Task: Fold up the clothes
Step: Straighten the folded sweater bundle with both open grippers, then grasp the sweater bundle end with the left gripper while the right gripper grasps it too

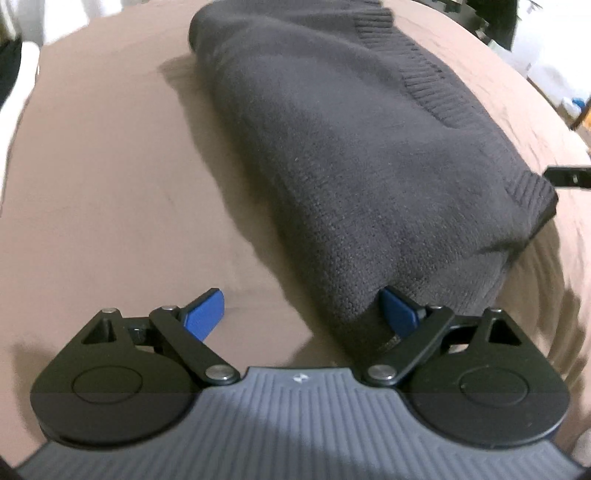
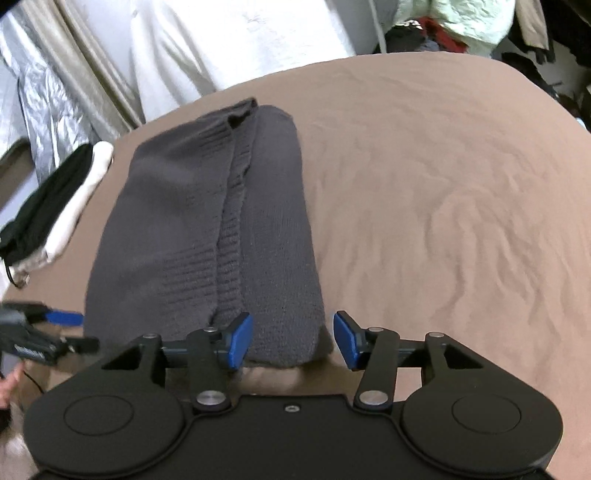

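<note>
While both fingers gape, sweater (image 2: 207, 229) end lies between them.

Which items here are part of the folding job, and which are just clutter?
Job:
grey knit sweater, folded lengthwise on the brown bedsheet
left gripper, open
right gripper, open

Lying about:
black and white clothes at the bed's edge
clothes heap behind

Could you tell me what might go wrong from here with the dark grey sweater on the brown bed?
1. The left gripper is open, with one blue pad against the near edge of the folded sweater; pulling away could drag that edge and loosen the fold.
2. The right gripper is open with the near end between its pads; closing might pinch only the top layer.
3. The ribbed hem lies unevenly, so another fold may bunch.
</note>
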`<state>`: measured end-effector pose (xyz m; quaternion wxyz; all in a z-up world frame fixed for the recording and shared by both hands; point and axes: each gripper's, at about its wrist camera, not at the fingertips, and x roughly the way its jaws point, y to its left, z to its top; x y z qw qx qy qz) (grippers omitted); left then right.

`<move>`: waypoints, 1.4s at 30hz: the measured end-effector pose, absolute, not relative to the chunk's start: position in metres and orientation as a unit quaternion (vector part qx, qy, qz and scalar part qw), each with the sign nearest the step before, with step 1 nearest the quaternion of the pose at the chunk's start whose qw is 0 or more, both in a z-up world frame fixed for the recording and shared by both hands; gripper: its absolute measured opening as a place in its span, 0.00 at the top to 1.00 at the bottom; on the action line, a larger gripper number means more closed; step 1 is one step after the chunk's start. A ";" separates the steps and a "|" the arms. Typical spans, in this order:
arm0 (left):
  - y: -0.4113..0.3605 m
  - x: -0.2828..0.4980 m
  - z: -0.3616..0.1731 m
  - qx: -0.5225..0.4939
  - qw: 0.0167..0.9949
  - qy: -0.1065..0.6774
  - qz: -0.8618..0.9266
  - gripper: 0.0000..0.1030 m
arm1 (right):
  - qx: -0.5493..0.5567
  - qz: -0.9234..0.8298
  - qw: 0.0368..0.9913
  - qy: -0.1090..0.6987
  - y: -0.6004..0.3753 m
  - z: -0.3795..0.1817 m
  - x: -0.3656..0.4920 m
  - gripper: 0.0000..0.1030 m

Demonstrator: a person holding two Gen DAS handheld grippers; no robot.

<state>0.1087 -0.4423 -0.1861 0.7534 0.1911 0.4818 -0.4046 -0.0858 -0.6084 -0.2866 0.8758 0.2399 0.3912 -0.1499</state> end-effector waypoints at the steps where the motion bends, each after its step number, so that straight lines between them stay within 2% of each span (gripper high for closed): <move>1: -0.442 0.107 -0.184 0.195 0.753 0.472 -0.415 0.09 | 0.242 -0.152 0.875 0.391 -0.610 -0.287 -0.087 0.42; 4: -0.431 0.115 -0.178 0.167 0.745 0.468 -0.445 0.10 | 0.242 -0.171 0.870 0.394 -0.617 -0.288 -0.089 0.39; 9: -0.399 0.165 -0.171 -0.024 0.745 0.508 -0.432 0.09 | 0.268 -0.183 0.870 0.370 -0.633 -0.284 -0.095 0.39; 14: -0.398 0.188 -0.180 -0.118 0.755 0.504 -0.403 0.08 | 0.246 -0.161 0.880 0.374 -0.637 -0.269 -0.072 0.37; 17: -0.416 0.194 -0.201 -0.115 0.747 0.523 -0.394 0.08 | 0.251 -0.120 0.886 0.371 -0.637 -0.270 -0.050 0.31; 22: -0.439 0.200 -0.222 -0.125 0.745 0.525 -0.392 0.09 | 0.292 -0.052 0.862 0.410 -0.658 -0.291 -0.004 0.30; 29: -0.456 0.201 -0.228 -0.115 0.742 0.518 -0.409 0.10 | 0.370 -0.030 0.836 0.404 -0.709 -0.302 0.021 0.30; 31: -0.456 0.207 -0.236 -0.137 0.732 0.531 -0.405 0.09 | 0.390 -0.022 0.827 0.404 -0.717 -0.312 0.022 0.30; 36: -0.454 0.221 -0.249 -0.219 0.699 0.546 -0.406 0.05 | 0.532 0.040 0.772 0.346 -0.737 -0.348 0.007 0.27; 42: -0.466 0.227 -0.271 -0.289 0.652 0.563 -0.417 0.06 | 0.508 0.044 0.778 0.367 -0.742 -0.351 0.012 0.28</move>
